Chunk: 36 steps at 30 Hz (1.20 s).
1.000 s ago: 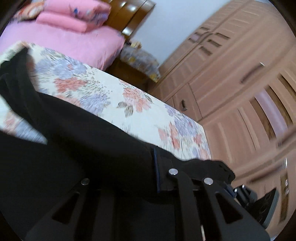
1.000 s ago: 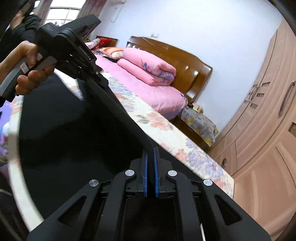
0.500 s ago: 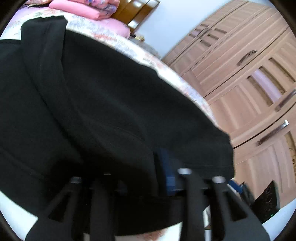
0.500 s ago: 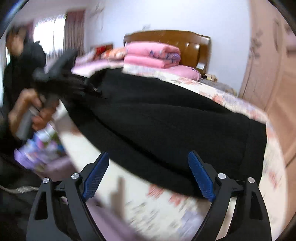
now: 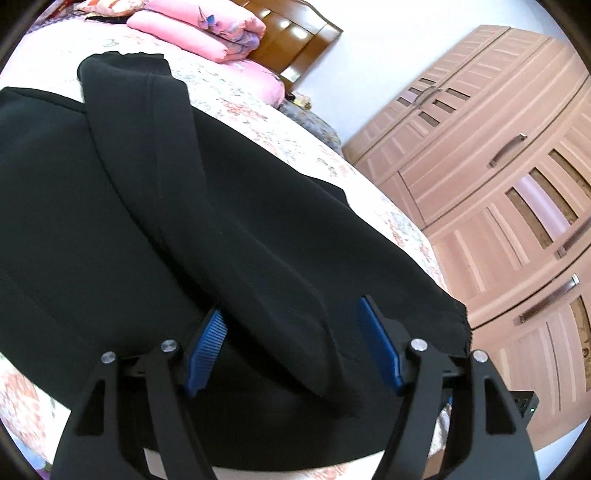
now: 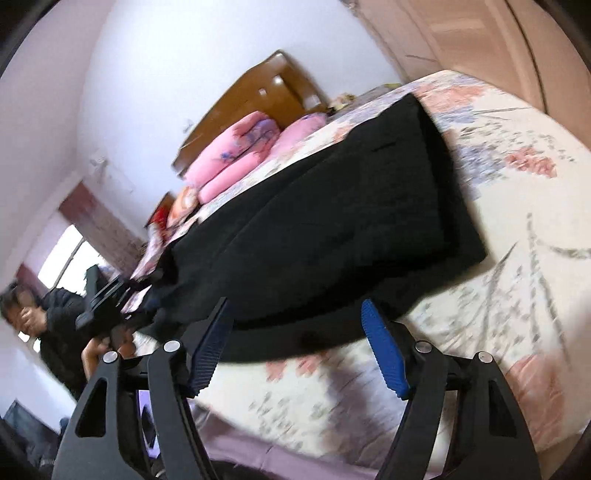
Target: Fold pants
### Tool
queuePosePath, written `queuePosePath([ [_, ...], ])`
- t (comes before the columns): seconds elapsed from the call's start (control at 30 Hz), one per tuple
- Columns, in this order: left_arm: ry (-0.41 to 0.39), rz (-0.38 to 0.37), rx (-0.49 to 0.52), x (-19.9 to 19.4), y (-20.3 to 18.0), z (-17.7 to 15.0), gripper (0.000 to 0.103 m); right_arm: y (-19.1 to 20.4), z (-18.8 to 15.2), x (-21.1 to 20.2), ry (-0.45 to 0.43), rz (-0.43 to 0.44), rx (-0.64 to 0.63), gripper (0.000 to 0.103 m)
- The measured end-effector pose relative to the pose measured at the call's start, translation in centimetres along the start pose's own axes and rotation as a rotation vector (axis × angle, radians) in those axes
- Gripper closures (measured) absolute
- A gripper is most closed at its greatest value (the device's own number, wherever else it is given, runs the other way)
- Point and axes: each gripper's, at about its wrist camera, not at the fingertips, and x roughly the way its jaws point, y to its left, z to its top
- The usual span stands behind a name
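The black pants (image 5: 155, 221) are laid across the floral bedspread (image 6: 498, 240), one fold judged done; a loose flap is seen on top; the left gripper (image 5: 291, 350) and right gripper (image 6: 299, 347) are spread wide, nothing held; further folding is judged outstanding.

Black pants (image 5: 155, 206), floral bedspread (image 6: 498, 206), pink quilt (image 5: 199, 29)

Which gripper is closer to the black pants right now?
Left. The left gripper sits open right over the black pants, a fold of cloth between its fingers. The right gripper is open too, just off the pants' edge above the floral bedspread.
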Motion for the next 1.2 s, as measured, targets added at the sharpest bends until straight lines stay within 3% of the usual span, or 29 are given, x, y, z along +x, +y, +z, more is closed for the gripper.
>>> queuePosePath([
  [0.2, 0.007, 0.040, -0.004, 0.7, 0.8, 1.1, 0.032, 0.2, 0.6, 0.3, -0.010, -0.021, 0.037, 0.033],
  [0.3, 0.018, 0.069, 0.004, 1.1, 1.2, 1.7, 0.032, 0.2, 1.1, 0.2, -0.018, -0.039, 0.062, 0.047],
  [0.43, 0.043, 0.119, 0.019, 1.3, 1.1, 1.5, 0.032, 0.7, 0.6, 0.7, -0.010, -0.045, 0.078, 0.048],
  [0.53, 0.070, 0.182, 0.068, 2.3, 0.6, 1.3, 0.036, 1.9, 0.1, 1.4, 0.020, -0.075, 0.037, 0.060],
  [0.57, 0.065, 0.200, 0.079, 2.3, 0.5, 1.3, 0.050, 2.2, -0.1, 1.3, 0.011, -0.091, 0.031, 0.067],
  [0.6, 0.068, 0.228, 0.090, 2.4, 0.5, 1.3, 0.079, 2.2, -0.2, 1.3, 0.006, -0.091, 0.033, 0.080],
  [0.63, 0.075, 0.219, 0.080, 2.3, 0.7, 1.5, 0.087, 2.1, -0.2, 1.1, 0.000, -0.084, 0.046, 0.085],
  [0.7, 0.048, 0.172, 0.055, 1.2, 1.1, 1.6, 0.092, 2.4, -0.4, 0.5, -0.018, -0.062, 0.050, 0.091],
  [0.9, -0.170, 0.142, 0.188, -6.7, -3.1, -0.1, 0.092, 5.1, -0.1, -2.0, -0.083, -0.027, -0.018, 0.093],
  [0.97, -0.154, 0.140, 0.199, -7.1, -2.8, -1.1, 0.092, 4.9, -0.4, -2.2, -0.074, -0.035, -0.019, 0.094],
  [1.1, -0.012, 0.159, 0.170, -3.7, 0.7, -4.0, 0.092, 2.4, -2.3, -1.2, 0.007, -0.079, 0.028, 0.094],
  [1.2, -0.021, 0.145, 0.164, -3.3, 1.8, -4.8, 0.092, 1.7, -2.9, -1.2, 0.015, -0.060, 0.069, 0.095],
])
